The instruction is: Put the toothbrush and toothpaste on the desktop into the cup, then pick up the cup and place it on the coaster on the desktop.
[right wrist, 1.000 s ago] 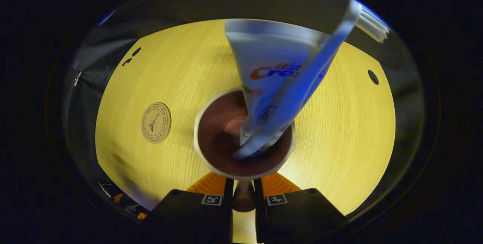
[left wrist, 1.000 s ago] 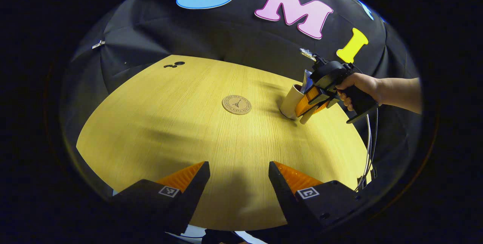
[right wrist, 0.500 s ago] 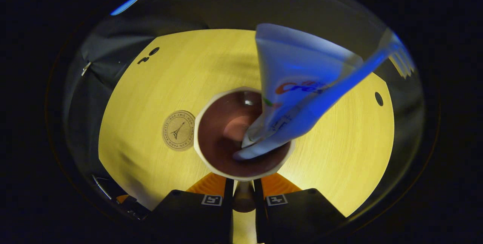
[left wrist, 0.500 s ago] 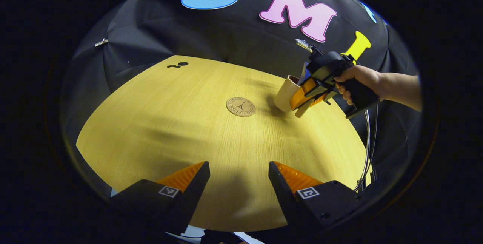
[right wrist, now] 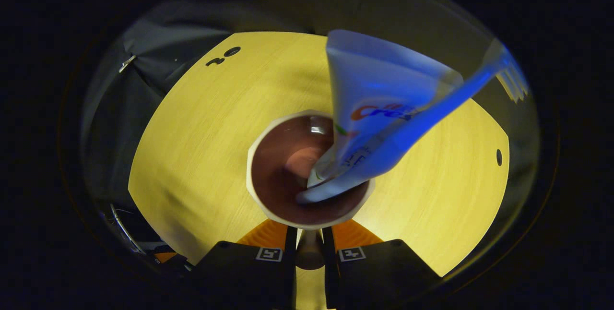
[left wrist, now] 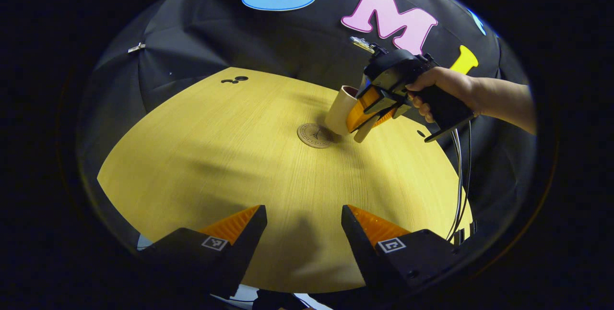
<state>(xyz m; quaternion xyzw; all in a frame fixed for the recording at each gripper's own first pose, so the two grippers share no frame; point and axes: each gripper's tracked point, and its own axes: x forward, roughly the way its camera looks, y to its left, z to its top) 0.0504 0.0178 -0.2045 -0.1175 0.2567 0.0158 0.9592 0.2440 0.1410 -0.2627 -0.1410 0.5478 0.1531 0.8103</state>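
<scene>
One cup [left wrist: 339,113], carried tilted by its handle in the clenched right gripper [left wrist: 367,117], hangs just above the single coaster [left wrist: 314,135], partly hiding it. Inside lean one toothpaste tube [right wrist: 369,108] and one toothbrush [right wrist: 431,108]. The left gripper [left wrist: 303,226] rests released, empty.
</scene>
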